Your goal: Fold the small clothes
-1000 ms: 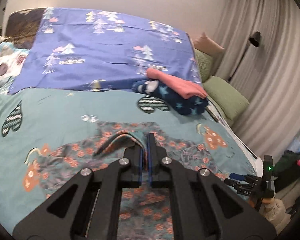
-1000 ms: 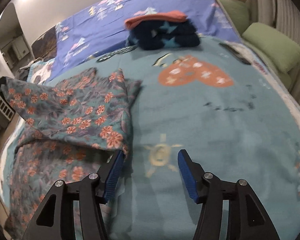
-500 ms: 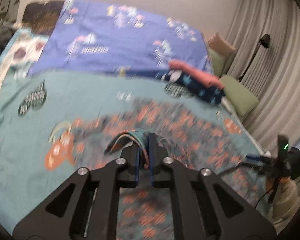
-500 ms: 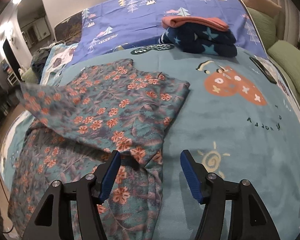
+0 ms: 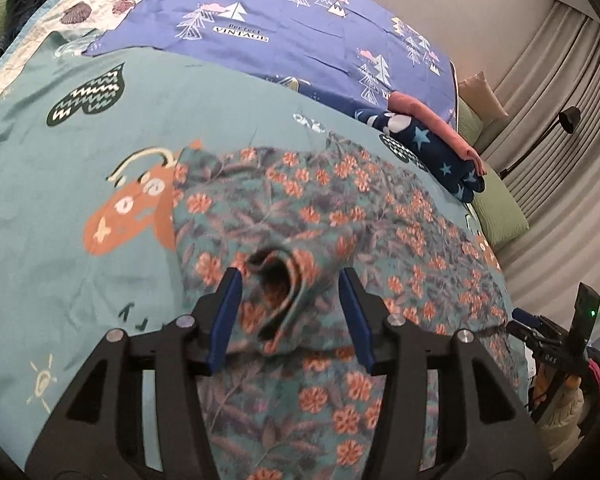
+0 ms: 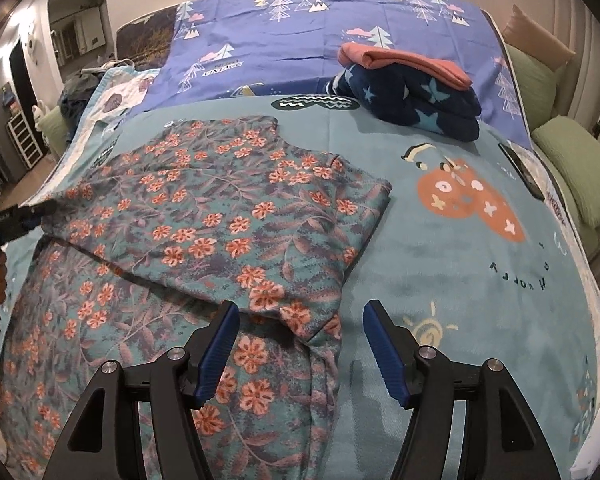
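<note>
A teal garment with orange flowers (image 6: 204, 220) lies on the bed, its upper part folded over its lower part. In the left wrist view it (image 5: 340, 216) spreads ahead, with a curled fold of fabric (image 5: 278, 276) lying loose between the jaws. My left gripper (image 5: 288, 304) is open just over that fold. It also shows in the right wrist view (image 6: 24, 216) at the garment's left edge. My right gripper (image 6: 300, 344) is open and empty, over the garment's near right corner.
A folded stack, navy star blanket (image 6: 412, 100) under a pink cloth (image 6: 404, 60), sits at the back right. A purple tree-print sheet (image 6: 300, 28) covers the far bed. Green pillows (image 6: 580, 164) line the right edge. A floor lamp (image 5: 568, 120) stands by the curtains.
My left gripper carried the garment edge over to the right, then opened and let it go. The upper part now lies folded flat. The right gripper stayed open and shifted left over the garment.
</note>
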Tool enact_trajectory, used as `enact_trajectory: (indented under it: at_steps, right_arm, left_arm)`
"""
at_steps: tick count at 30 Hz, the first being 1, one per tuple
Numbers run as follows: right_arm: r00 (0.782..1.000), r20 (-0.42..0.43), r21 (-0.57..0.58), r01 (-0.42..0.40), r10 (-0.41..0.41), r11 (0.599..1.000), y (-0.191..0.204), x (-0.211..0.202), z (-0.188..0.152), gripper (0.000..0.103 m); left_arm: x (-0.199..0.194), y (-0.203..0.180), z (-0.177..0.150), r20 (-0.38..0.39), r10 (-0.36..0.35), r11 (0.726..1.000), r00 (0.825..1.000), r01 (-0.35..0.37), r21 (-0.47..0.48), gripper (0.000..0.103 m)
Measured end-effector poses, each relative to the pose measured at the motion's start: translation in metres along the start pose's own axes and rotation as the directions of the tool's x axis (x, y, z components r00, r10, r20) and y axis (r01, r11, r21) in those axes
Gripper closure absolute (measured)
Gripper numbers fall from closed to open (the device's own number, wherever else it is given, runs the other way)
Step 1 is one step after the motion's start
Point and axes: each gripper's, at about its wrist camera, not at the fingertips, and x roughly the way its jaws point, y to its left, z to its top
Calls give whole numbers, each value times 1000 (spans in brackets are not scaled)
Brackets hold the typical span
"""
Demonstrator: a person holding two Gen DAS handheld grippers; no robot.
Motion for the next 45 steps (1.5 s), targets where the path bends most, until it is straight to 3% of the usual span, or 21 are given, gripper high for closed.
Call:
enact_trajectory:
  at_steps: [9,13,17,25,26,27,28,30,33,35,37,38,40,42,45]
  right_arm:
    - [999,18,-35,32,-32,999,6,-1,6,36]
    - [997,72,3,27,-27,1000,-6,-8,13,34]
    - [998,45,73,40,-43,997,-24,5,23,31]
    - [999,39,70,27,-30,997,-25,17,34,31]
    - [999,41,76,26,-29,997,-27,17,35,31]
    - [999,43,81,26,-30,996,-27,17,36,31]
    - [999,44,86,26,-30,996,-29,18,37,31]
    - [998,43,95,30,-34,995,-31,20,40,31]
    - [998,44,104,33,-38,994,-33,21,42,31]
    - [999,43,108,28,-32,994,-35,23,43,31]
    - [999,36,111,22,-26,994,-36,27,43,31]
    - [999,31,116,20,-24,993,-37,29,44,31]
    - [1000,24,128,12,-15,992,-39,33,43,30]
    - [1000,16,138,5,-8,990,-41,35,43,30]
    - [1000,-1,154,-1,1,988,-47,40,45,30]
  left_arm:
    - [19,1,12,-30,56,998,998,-55,31,50]
    - [22,6,10,-41,58,998,997,-58,23,50]
    - [25,7,10,-45,39,999,998,-38,25,50]
    - [42,2,25,-83,-46,999,995,45,-17,51]
    - [42,3,28,-80,-76,997,994,73,-39,53]
    - [41,2,31,-66,-94,995,993,91,-47,81]
    - [38,0,35,-47,-113,993,993,111,-45,94]
    - [23,-8,43,38,-117,993,992,117,-7,95]
    - [-3,-25,51,149,-141,987,979,128,94,94]
    - [-3,-28,54,166,-62,988,984,38,147,93]
    - [15,-18,52,120,76,980,990,-96,172,93]
    - [23,-10,51,84,102,980,991,-114,160,93]
    - [36,7,44,16,100,988,995,-101,113,92]
    - [37,17,37,5,80,994,997,-80,68,88]
    - [33,19,34,5,67,997,998,-67,42,63]
